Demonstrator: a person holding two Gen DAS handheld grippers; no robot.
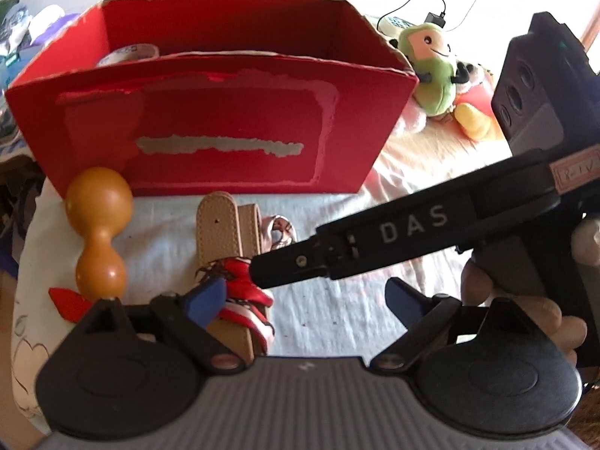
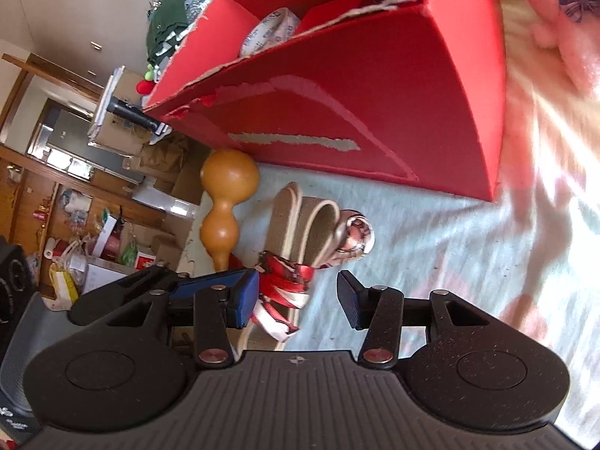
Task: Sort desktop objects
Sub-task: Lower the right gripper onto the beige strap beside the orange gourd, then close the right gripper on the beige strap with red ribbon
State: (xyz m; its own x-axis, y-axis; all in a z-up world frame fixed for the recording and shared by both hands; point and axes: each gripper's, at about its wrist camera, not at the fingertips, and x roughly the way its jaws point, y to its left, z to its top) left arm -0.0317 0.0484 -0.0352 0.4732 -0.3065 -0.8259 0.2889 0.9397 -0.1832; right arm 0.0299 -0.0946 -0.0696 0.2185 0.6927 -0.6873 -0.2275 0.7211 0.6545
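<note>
Rolled tan belt (image 2: 300,217) with red ribbon (image 2: 288,285) — lying just before the red box (image 2: 337,86), beside the gourd (image 2: 225,202); right gripper (image 2: 296,296) and left gripper (image 1: 303,300) both spread, empty — ribbon likely snags a finger.

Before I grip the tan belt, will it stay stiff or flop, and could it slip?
The tan belt is folded over and bound by a red-and-white ribbon, so it will probably lift as one bundle. Its free ends may droop. The metal buckle likely makes that end heavier. The pebbled surface should grip well.
</note>
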